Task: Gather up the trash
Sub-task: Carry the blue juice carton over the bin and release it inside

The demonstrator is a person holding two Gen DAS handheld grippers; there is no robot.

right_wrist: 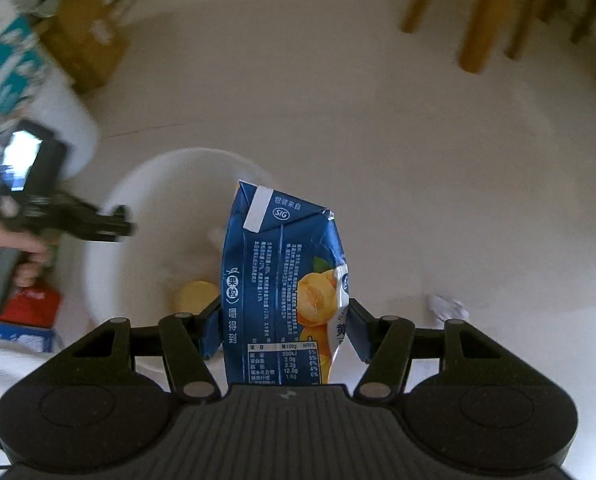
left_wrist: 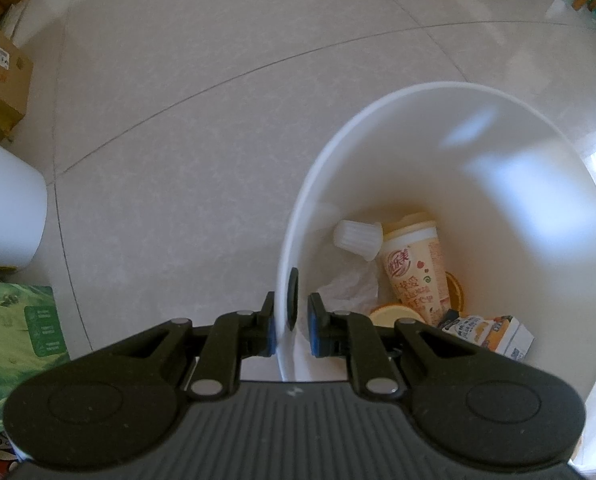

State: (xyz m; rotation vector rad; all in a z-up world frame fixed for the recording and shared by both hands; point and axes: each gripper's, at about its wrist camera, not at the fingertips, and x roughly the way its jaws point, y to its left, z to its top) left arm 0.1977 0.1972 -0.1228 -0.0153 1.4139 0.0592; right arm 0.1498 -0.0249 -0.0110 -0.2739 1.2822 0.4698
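Blue drink carton (right_wrist: 281, 280): peach picture on one face, white print and a nutrition table on another, top corner dented. It stands upright between the right tongs (right_wrist: 283, 332), whose two blue pads press on its lower sides — pinched firm. From the right wrist view the carton sits at 6 o'clock, in front of the white bin (right_wrist: 137, 208), which lies at 9 to 10 o'clock on the pale tiled floor (right_wrist: 418, 160); whether the carton is over the bin mouth I cannot tell.

Left tongs (left_wrist: 291, 330): narrowly parted, straddling the bin's near rim (left_wrist: 293, 300), one pad outside, one inside. Whether they press the wall I cannot tell; a small gap shows on each side.

Count inside the bin, left wrist view, at 4 o'clock:
- one cream drink cup (left_wrist: 416, 268), lying on its side
- one ribbed white plastic cup (left_wrist: 358, 238)
- one small flattened carton (left_wrist: 490, 330)
- two orange slices (left_wrist: 394, 314)
- one crumpled clear wrapper (left_wrist: 350, 286)

On the floor at 4 o'clock in the right wrist view: one crumpled white scrap (right_wrist: 448, 306).
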